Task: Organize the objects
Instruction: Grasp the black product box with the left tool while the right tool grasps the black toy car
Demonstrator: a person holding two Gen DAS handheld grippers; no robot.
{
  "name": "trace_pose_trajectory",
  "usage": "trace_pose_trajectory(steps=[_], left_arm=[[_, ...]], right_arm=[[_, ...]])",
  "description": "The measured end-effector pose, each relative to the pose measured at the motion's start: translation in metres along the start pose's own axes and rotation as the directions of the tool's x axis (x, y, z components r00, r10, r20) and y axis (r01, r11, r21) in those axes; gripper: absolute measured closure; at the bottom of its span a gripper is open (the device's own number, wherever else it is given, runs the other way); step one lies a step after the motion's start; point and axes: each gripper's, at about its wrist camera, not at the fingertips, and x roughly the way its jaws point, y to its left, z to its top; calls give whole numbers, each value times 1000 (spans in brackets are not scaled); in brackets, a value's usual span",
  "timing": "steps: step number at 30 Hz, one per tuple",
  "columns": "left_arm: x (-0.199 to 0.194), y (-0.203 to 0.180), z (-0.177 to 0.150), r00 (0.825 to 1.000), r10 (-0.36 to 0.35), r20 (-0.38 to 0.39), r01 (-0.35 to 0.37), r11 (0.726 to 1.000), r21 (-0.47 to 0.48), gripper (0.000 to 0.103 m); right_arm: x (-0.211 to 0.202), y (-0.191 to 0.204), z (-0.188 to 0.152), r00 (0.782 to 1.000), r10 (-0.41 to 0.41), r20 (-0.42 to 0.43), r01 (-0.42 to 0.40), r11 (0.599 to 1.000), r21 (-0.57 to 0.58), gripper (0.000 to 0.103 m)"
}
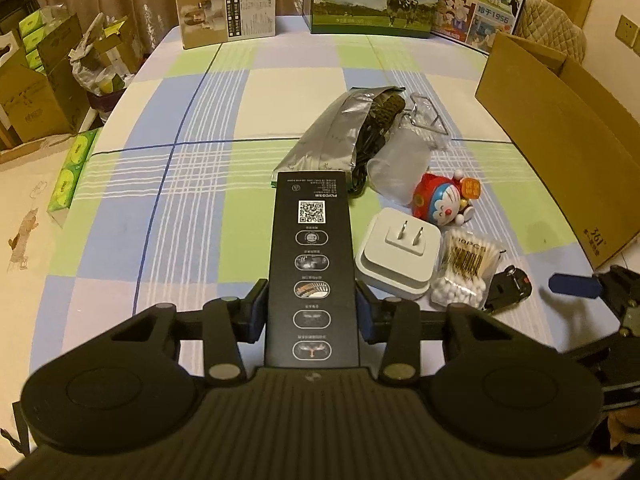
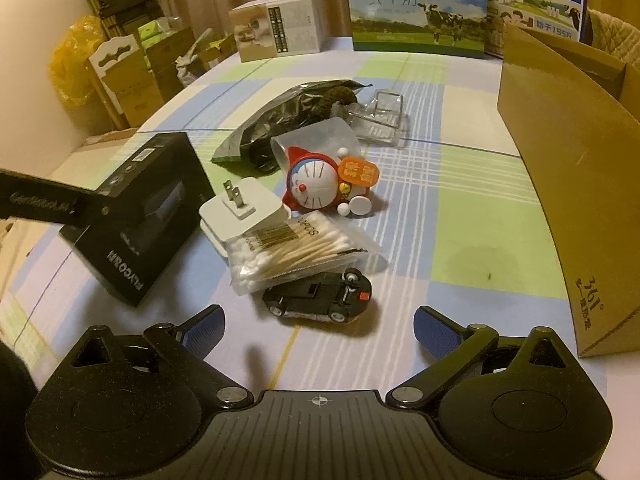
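My left gripper (image 1: 312, 300) is shut on a long black box (image 1: 312, 264), its blue pads pressed against the two long sides. In the right wrist view that black box (image 2: 140, 216) lies at the left on the checked tablecloth. My right gripper (image 2: 318, 316) is open just above and in front of an overturned black toy car (image 2: 320, 296), touching nothing. Beside the car lie a bag of cotton swabs (image 2: 288, 256), a white plug adapter (image 2: 244, 212) and a red-and-white cartoon cat figure (image 2: 320, 184).
An open brown cardboard box (image 2: 568, 200) stands at the right. Behind the pile lie a foil bag (image 2: 280, 120) and a clear plastic case (image 2: 380, 120). Milk cartons (image 2: 416, 12) and a beige box (image 2: 280, 28) line the table's far edge. Cartons crowd the floor at left.
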Motion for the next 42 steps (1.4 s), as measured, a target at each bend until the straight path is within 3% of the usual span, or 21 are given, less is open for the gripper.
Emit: trace_pose_trajectory(steps=[2,5,11,13,22,26,28,32,35,37,42], left_arm=[[0,0,0,1000,2,-2,-2,1000,1,61],[-1,1,0,1000,20,9,-20,1000,5,44],[-2,8,1,1000,15,20,-15,1000,-8,42],[-1,10,1,1000,8,22,-7,1000,-16,42],[-3,9,-2,999,-24,22,24,999,-23,42],[-6,9,-5,999,-26,21,27,999,-25,42],[-9,9,-6,999,-28,25,28,999,-28,42],[-13,8,-7,999,-26,36,27,999,-30,39],[-14,8,-6,999,-25,42,27,999,-35,37],[-14,8,-6,999,-21,43,22,999,-41,36],[-14,8,-6,999,-19,44,21,999,-42,35]], right_arm=[[6,1,2,1000,-6,0,6,1000,4,12],[13,6,4,1000,-28,4,28,1000,-13,15],[27,15,4,994,-111,5,111,992,-55,27],[26,15,4,994,-112,15,113,991,-78,41],[-7,13,-16,999,-27,-46,19,985,-174,41],[-13,16,-25,994,-104,-26,95,966,-241,39],[-16,13,-28,990,-139,-20,132,969,-207,32],[-29,3,-37,984,-173,-39,172,985,-25,30],[-33,-2,-44,988,-143,-60,148,984,95,30],[-30,0,-44,992,-113,-61,119,987,104,30],[-23,5,-40,989,-144,-21,144,989,34,31]])
